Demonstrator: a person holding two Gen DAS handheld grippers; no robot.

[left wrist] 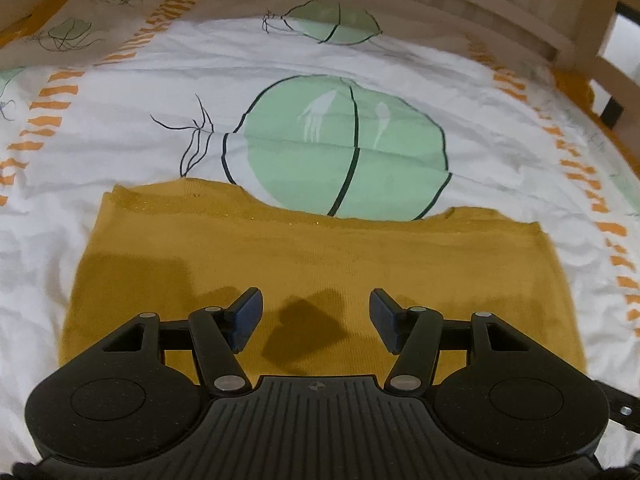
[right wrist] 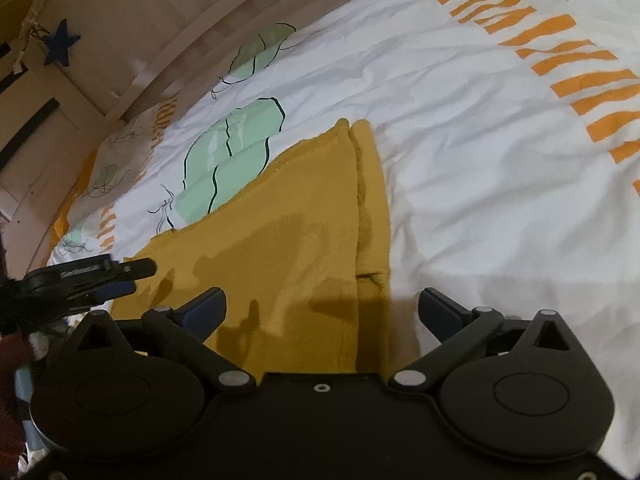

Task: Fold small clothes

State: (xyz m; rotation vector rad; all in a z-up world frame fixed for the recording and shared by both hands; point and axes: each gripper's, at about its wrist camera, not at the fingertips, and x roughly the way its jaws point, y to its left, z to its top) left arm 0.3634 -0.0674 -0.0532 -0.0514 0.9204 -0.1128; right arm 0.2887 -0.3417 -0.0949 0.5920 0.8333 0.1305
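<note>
A mustard-yellow garment (left wrist: 320, 256) lies flat on the bed, folded into a rough rectangle. My left gripper (left wrist: 316, 312) is open and empty, hovering just above the garment's near part. In the right wrist view the same garment (right wrist: 288, 240) runs away from me, with a folded strip along its right edge (right wrist: 374, 200). My right gripper (right wrist: 322, 306) is open and empty, over the garment's near right edge. The left gripper (right wrist: 120, 276) shows at the left of the right wrist view, above the garment's left side.
The white duvet (left wrist: 120, 128) has green onion prints (left wrist: 344, 152) and orange dashed stripes (right wrist: 580, 80). A wooden bed rail (left wrist: 500, 8) curves along the far side. A blue star (right wrist: 60, 46) hangs on the wall beyond the bed.
</note>
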